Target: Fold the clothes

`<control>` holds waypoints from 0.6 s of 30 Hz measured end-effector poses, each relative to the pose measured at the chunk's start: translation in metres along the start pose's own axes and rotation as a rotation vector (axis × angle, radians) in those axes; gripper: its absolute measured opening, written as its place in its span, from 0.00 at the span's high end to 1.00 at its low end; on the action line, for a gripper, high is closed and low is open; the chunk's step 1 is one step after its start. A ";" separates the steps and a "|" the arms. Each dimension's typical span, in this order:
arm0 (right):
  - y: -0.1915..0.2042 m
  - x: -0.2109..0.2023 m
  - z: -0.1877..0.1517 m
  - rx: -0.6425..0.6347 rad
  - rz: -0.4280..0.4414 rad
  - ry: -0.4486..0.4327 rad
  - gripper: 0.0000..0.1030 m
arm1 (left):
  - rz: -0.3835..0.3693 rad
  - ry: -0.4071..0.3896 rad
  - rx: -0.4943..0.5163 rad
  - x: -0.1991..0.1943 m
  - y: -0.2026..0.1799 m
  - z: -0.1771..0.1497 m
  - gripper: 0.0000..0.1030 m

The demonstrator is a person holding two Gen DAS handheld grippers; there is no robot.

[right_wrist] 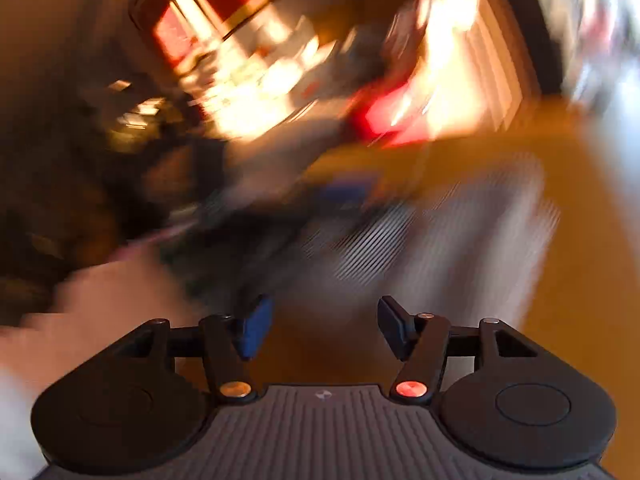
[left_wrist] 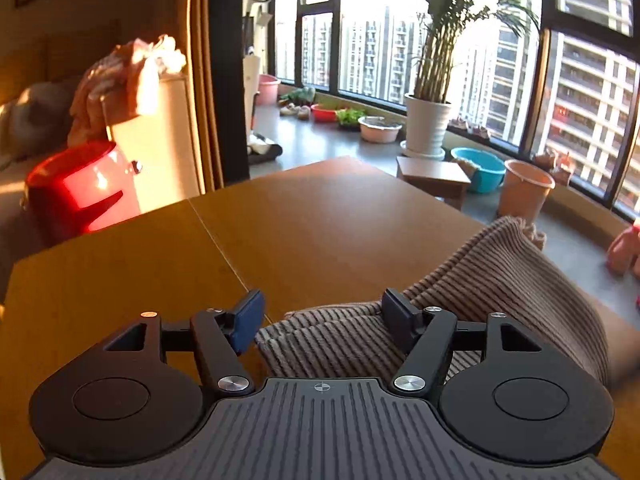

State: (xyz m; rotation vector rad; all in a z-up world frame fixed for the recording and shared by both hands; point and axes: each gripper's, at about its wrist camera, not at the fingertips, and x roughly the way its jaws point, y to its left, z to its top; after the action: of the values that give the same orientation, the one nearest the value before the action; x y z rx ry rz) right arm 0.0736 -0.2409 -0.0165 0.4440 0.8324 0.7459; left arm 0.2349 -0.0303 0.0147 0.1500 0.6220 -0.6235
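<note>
A brown ribbed knit garment (left_wrist: 472, 292) lies on the wooden table (left_wrist: 312, 224), bunched toward the right edge. My left gripper (left_wrist: 322, 320) is open, low over the table, with a folded corner of the garment lying between its blue pads (left_wrist: 250, 320); the right pad touches the fabric. In the right wrist view everything is smeared by motion. My right gripper (right_wrist: 324, 324) is open and empty above the table (right_wrist: 500, 152), and the striped garment (right_wrist: 440, 236) shows blurred ahead of it.
A red bucket (left_wrist: 76, 188) and a white cabinet with piled clothes (left_wrist: 124, 80) stand left of the table. A potted palm (left_wrist: 428, 120), basins, a small stool (left_wrist: 434, 176) and a pink bin (left_wrist: 524, 192) stand by the windows.
</note>
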 end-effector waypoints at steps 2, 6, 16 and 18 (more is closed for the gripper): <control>-0.012 0.014 -0.013 0.126 0.050 0.068 0.43 | -0.023 0.020 -0.044 0.002 0.009 -0.001 0.26; -0.061 0.024 -0.001 0.348 -0.047 0.026 0.52 | -0.066 0.073 -0.178 -0.004 0.031 -0.012 0.26; -0.088 0.016 0.070 0.092 -0.550 -0.245 0.51 | -0.261 0.161 -0.189 -0.044 -0.006 -0.046 0.23; -0.079 0.020 0.074 0.007 -0.610 -0.256 0.51 | -0.320 0.154 -0.156 -0.054 -0.019 -0.048 0.23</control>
State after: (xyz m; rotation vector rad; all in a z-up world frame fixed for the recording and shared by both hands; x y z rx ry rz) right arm 0.1745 -0.2838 -0.0306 0.2609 0.6760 0.1174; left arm 0.1649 -0.0033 0.0083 -0.0496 0.8492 -0.8737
